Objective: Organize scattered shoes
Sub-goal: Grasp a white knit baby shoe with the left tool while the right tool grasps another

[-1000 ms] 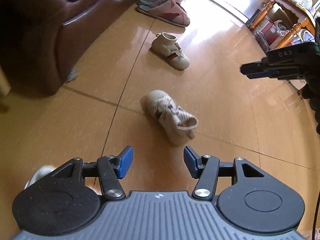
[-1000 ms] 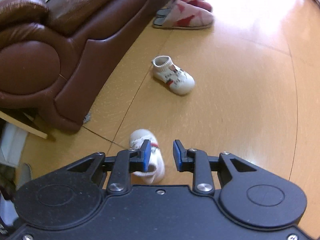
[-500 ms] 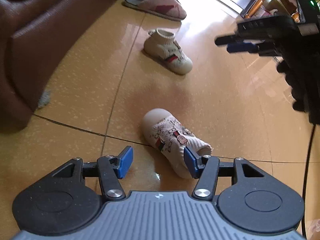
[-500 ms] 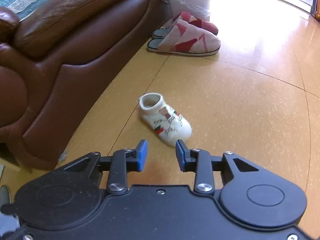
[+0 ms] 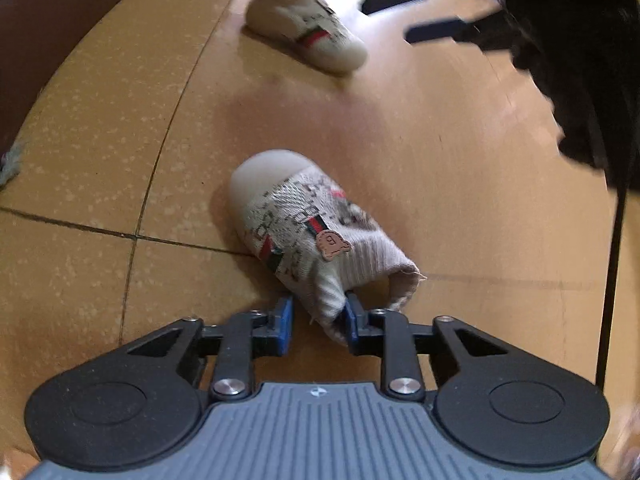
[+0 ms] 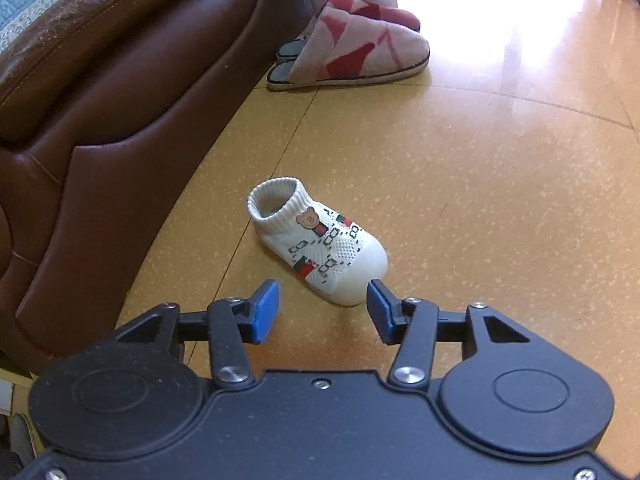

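Both grippers have descended: left gripper (image 5: 318, 318) fingers, just closing, pinch the fallen shoe's (image 5: 308, 232) cuff; right gripper (image 6: 322, 310), jaws widening, empty before upright shoe (image 6: 320, 246); bear-patch lettering illegible.

Open floor (image 6: 500, 184) right of the sofa (image 6: 120, 112); slippers (image 6: 360, 52) beyond

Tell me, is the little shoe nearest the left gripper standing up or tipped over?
Tipped over. The near shoe lies on its side on the floor.

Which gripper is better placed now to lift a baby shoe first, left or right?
Left. The left gripper has just closed on the tipped shoe's cuff; the right gripper has just been opening, the upright shoe ahead, ungripped.
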Motion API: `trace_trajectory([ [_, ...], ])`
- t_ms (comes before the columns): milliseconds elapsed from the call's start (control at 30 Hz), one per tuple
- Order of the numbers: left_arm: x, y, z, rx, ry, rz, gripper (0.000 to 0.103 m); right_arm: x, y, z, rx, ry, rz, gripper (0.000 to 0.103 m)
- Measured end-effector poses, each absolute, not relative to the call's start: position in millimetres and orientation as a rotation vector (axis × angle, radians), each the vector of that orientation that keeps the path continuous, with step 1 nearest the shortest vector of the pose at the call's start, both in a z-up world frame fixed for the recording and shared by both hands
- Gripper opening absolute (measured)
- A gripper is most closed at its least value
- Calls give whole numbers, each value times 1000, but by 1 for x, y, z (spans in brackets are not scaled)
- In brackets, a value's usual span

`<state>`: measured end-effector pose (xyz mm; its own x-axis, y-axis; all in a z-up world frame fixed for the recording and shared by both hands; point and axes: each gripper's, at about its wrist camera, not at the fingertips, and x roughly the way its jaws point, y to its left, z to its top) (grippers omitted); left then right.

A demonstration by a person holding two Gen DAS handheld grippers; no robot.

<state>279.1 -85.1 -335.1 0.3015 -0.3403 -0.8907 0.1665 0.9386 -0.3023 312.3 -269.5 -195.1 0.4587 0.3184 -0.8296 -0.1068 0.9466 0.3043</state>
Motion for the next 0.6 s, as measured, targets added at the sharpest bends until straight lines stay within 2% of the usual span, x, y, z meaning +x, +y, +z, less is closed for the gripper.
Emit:
trace_trajectory([
  [100, 275, -69, -323, 14, 1158, -287, 16, 316, -270, -198, 231, 1066, 272, 52],
  [267, 278, -32, -295, 51, 1029, -182, 16, 321, -274, -202, 286, 1055, 256, 53],
  [433, 272, -6, -283, -190, 997, -52, 16, 324, -269, -204, 299, 1055, 257, 54],
  [600, 246, 11, -301, -543, 1039, 108, 16, 332, -262, -208, 290, 1048, 272, 54],
])
